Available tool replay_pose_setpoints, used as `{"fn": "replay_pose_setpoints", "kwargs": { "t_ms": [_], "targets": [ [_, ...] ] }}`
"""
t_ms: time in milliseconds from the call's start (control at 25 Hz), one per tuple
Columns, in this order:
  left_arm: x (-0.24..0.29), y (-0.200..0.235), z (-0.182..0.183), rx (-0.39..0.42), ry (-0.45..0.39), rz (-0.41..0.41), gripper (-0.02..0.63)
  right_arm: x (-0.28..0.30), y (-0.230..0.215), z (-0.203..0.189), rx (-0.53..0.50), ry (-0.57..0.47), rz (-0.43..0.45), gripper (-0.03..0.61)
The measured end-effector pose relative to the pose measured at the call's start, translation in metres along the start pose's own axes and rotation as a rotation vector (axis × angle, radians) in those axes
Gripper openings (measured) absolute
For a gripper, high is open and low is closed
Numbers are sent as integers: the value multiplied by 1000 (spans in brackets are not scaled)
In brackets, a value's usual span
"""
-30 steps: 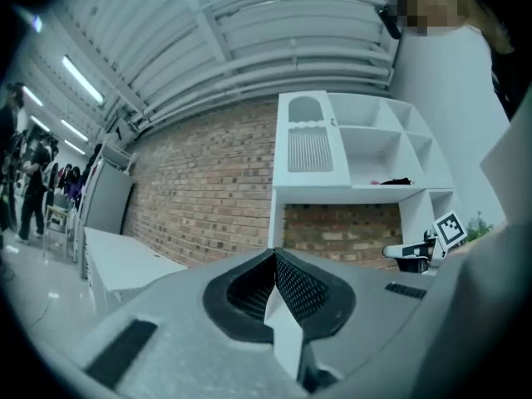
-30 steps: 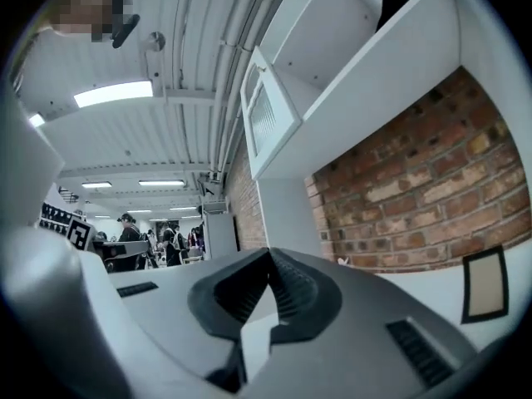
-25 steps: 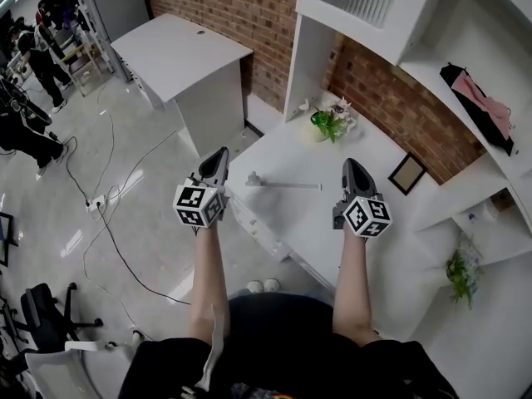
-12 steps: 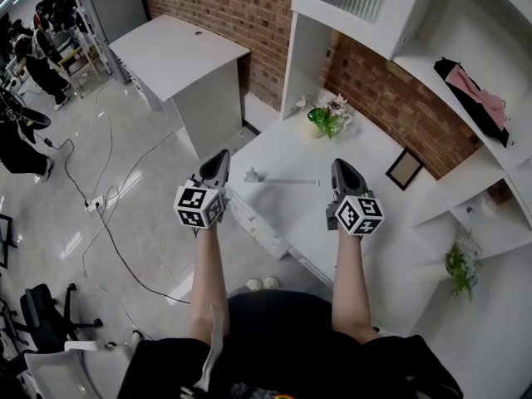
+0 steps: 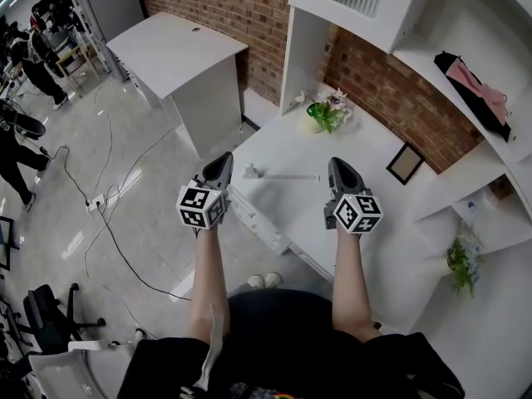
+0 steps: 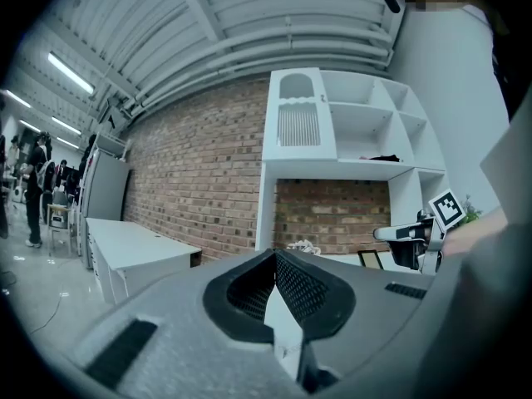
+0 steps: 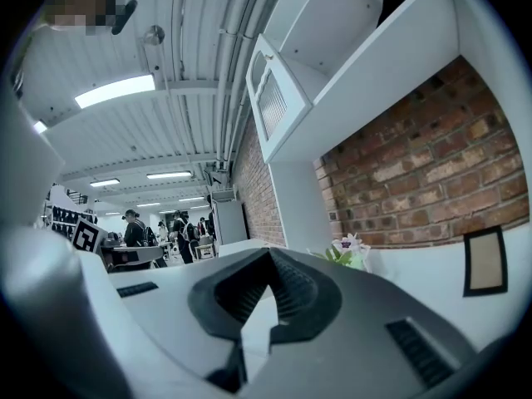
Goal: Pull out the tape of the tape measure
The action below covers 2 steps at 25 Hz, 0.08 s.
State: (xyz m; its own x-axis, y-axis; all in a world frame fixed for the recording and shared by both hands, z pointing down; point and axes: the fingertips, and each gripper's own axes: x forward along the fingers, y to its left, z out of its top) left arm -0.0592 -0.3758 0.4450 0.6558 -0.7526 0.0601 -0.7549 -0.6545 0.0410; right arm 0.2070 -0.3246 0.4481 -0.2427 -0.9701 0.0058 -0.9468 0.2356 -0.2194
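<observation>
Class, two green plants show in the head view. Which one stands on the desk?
The flowering plant beside the brick wall; the other plant stands far right among the shelves.

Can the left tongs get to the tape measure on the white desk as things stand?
Probably yes: the left tongs hang close to the tape measure with nothing between them, though they are shut and must open first.

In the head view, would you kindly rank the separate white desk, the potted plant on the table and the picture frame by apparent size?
1. white desk, clearly largest.
2. potted plant.
3. picture frame, only slightly smaller than the potted plant, so that pair is close.
</observation>
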Motion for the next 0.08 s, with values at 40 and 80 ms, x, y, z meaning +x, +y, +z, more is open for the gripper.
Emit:
{"fn": "replay_pose_setpoints", "kwargs": {
  "t_ms": [40, 80],
  "targets": [
    [1, -1, -2, -1, 4, -4, 9, 0, 0, 0, 1, 1, 0, -3],
    [2, -1, -3, -3, 9, -8, 9, 1, -1, -1, 2, 1, 1, -3]
  ]
}}
